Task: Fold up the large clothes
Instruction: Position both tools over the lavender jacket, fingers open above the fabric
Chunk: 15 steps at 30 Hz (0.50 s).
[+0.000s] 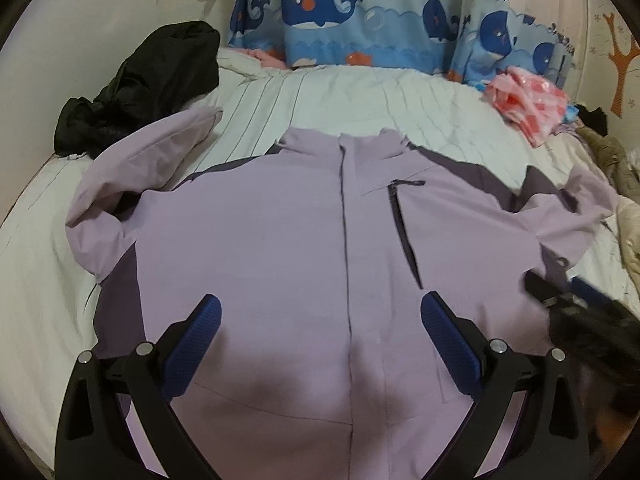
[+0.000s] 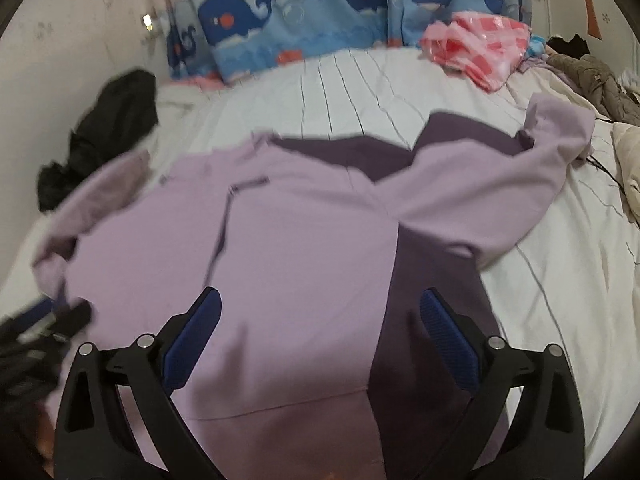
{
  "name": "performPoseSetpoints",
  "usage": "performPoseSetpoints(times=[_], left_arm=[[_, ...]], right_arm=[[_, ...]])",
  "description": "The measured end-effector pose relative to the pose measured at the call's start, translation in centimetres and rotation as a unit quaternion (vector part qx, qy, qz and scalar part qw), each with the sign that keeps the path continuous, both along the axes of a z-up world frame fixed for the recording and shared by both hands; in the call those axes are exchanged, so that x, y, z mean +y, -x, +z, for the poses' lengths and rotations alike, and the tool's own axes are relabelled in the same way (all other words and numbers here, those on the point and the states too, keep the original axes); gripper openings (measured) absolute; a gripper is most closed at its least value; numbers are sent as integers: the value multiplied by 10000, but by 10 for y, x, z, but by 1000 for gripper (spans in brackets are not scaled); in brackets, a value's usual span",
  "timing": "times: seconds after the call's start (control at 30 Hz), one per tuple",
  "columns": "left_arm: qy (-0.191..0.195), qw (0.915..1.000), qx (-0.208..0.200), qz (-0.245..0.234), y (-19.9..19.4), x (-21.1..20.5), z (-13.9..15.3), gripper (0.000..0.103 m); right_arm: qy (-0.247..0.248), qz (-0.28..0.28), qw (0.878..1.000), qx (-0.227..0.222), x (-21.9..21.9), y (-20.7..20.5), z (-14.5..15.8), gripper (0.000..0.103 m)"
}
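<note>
— While both claws hang over it, where is the garment?
— Left claw and right claw gape wide, holding nothing. Below, the lilac zip-front jacket with dark purple panels lies spread on the white striped bed sheet.
— Beyond?
— A crumpled black garment, then whale-print blue curtains.

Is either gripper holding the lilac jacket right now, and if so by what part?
Neither. The left gripper and right gripper are open above the jacket.
</note>
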<state>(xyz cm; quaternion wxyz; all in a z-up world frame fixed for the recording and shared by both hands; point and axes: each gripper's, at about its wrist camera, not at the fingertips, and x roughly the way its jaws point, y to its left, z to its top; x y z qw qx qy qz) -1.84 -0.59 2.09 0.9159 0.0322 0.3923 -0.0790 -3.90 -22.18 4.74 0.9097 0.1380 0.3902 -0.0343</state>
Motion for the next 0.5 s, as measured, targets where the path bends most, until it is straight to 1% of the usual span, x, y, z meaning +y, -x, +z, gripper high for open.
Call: performPoseSetpoints(times=[0.1, 0.2, 0.37, 0.5], left_arm=[[149, 9998, 79, 65, -2, 5, 1, 96], [175, 9995, 207, 179, -6, 10, -3, 96], [-78, 9997, 140, 193, -5, 7, -2, 96], [-233, 9995, 223, 56, -6, 0, -5, 96]], right_arm=[[204, -89, 9997, -76, 1, -1, -5, 96], [237, -151, 9996, -45, 0, -2, -11, 96], [587, -123, 9982, -67, 8, -2, -13, 96], [690, -78, 9976, 84, 11, -6, -19, 96]])
